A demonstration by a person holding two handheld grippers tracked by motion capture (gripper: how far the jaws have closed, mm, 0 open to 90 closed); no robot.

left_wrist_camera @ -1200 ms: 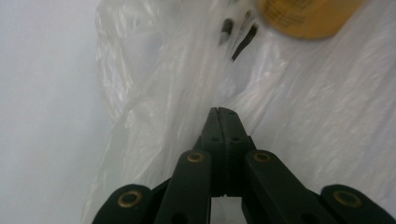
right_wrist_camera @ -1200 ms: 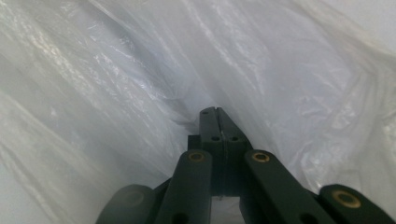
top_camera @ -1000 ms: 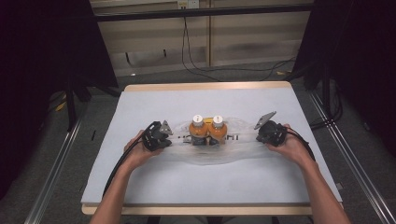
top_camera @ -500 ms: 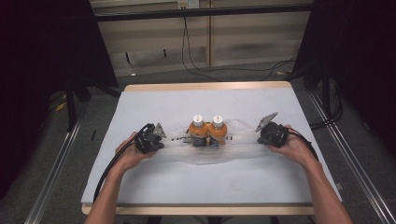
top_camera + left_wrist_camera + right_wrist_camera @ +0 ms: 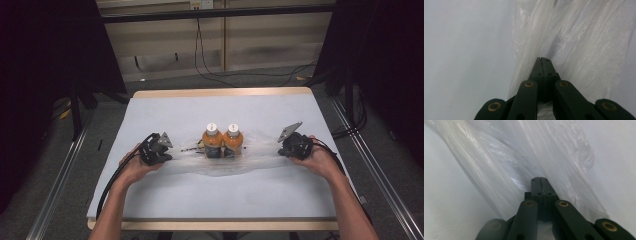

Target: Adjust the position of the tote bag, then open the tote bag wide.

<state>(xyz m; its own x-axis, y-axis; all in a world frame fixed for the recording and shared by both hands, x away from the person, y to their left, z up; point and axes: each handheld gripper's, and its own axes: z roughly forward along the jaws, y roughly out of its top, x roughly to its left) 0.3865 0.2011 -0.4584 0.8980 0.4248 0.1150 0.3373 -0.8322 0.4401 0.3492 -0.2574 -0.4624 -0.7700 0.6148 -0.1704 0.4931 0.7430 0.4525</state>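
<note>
Two orange bottles with white caps (image 5: 222,140) stand side by side mid-table, wrapped in a clear plastic bag (image 5: 252,155) that is stretched out to both sides. My left gripper (image 5: 162,152) is shut on the bag's left end, and my right gripper (image 5: 284,149) is shut on its right end. In the left gripper view the jaws meet at the left gripper's tip (image 5: 541,59) with the plastic bag (image 5: 584,50) pinched between them. Crinkled film of the plastic bag (image 5: 506,157) fans away from the right gripper's tip (image 5: 539,179) in the right gripper view.
A pale blue cover lies over the table (image 5: 220,192), with a wooden edge showing at front and back. Cables (image 5: 210,65) trail on the floor behind the table. Dark curtains hang on both sides.
Both hands have moved apart, left leftward and right slightly rightward, pulling the bag tauter and wider. The bottles stay in place.
</note>
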